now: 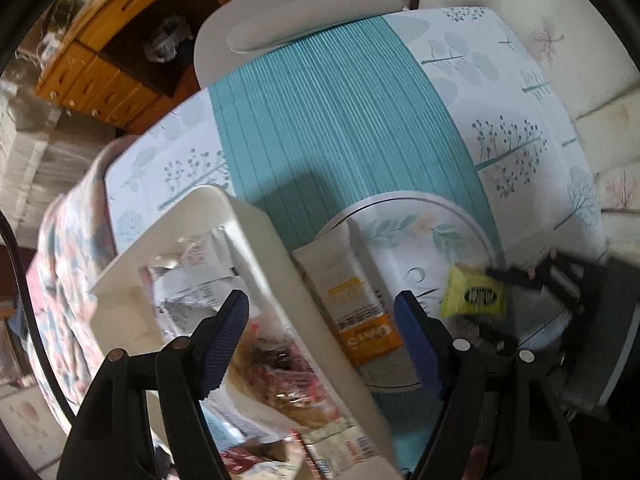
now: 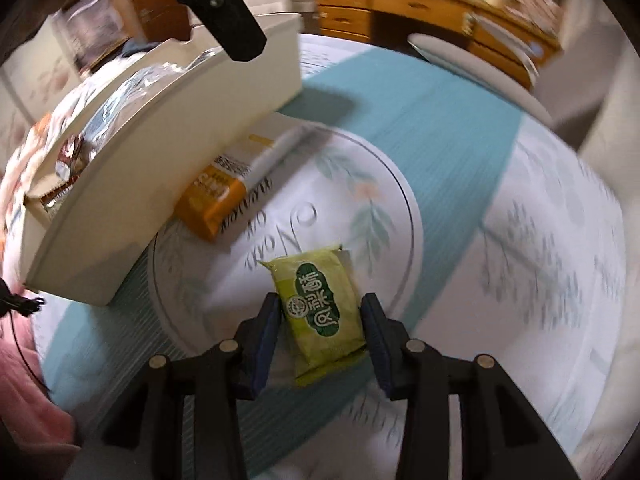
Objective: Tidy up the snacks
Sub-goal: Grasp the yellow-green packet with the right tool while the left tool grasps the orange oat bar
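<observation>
A yellow-green snack packet (image 2: 324,312) sits between the blue pads of my right gripper (image 2: 320,304), which is shut on its two long sides just above a round floral plate (image 2: 400,216). In the left wrist view the same packet (image 1: 474,294) hangs at the right in the right gripper (image 1: 516,276). My left gripper (image 1: 322,304) is open, pointing down over the near wall of a white bin (image 1: 272,264) that holds several wrapped snacks (image 1: 288,384). An orange and white box (image 1: 356,308) lies on the plate against the bin (image 2: 120,216).
The plate and bin rest on a teal runner (image 1: 340,120) over a tree-patterned tablecloth (image 1: 512,128). A pale chair (image 1: 304,20) stands at the far table edge, with a wooden dresser (image 1: 100,72) behind. A floral cloth (image 1: 68,264) hangs off the left side.
</observation>
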Demonstrator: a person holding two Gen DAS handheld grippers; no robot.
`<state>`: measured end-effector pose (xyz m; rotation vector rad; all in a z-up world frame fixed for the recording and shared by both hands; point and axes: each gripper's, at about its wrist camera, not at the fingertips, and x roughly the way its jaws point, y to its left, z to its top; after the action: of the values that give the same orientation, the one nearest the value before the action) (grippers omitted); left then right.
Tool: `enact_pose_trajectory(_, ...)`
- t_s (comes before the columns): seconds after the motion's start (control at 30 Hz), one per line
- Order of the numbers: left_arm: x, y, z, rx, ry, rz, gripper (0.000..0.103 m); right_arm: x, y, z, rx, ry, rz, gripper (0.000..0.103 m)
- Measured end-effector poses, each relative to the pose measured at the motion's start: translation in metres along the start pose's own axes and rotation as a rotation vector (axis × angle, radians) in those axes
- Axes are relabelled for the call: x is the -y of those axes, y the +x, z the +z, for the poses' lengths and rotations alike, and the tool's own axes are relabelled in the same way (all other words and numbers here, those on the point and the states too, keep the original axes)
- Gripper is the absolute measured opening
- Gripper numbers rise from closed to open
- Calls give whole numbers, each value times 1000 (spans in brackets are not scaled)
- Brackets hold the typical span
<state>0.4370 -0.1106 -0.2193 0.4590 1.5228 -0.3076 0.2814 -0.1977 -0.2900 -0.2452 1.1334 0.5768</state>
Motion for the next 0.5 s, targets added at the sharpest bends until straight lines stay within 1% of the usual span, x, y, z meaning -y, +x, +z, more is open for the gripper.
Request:
enact_pose_trajectory(0.1, 6, 6, 10, -40, -55, -48, 74, 4, -8, -13, -16, 103, 17, 41)
enact_pose_trajectory(0.17, 12, 10, 14, -59, -84, -44, 72, 7, -12, -22, -26, 157, 27, 41)
enact_pose_trajectory(0.2, 15, 12, 15, -64, -98, -43, 70, 9, -12, -22, -32, 179, 28, 41)
enact_pose_trajectory(0.27, 22, 16, 16, -76, -129, -49, 61, 12, -16, -28, -49, 231, 29, 41)
enact_pose_trajectory(0.3, 25, 18, 15, -83, -141, -36, 58, 14, -17, -29, -60, 254, 30, 41)
enact_pose_trajectory(0.37, 33, 23, 14, -99, -164, 18, 46, 20, -19, -34, -88, 310, 35, 41)
enact_pose_trajectory(0.43, 40, 26, 10, -97, -186, 75, 44, 27, -21, -37, -113, 363, 40, 41)
enact_pose_trajectory(0.5, 46, 28, 7, -79, -207, 139, 44, 36, -23, -40, -132, 423, 52, 40)
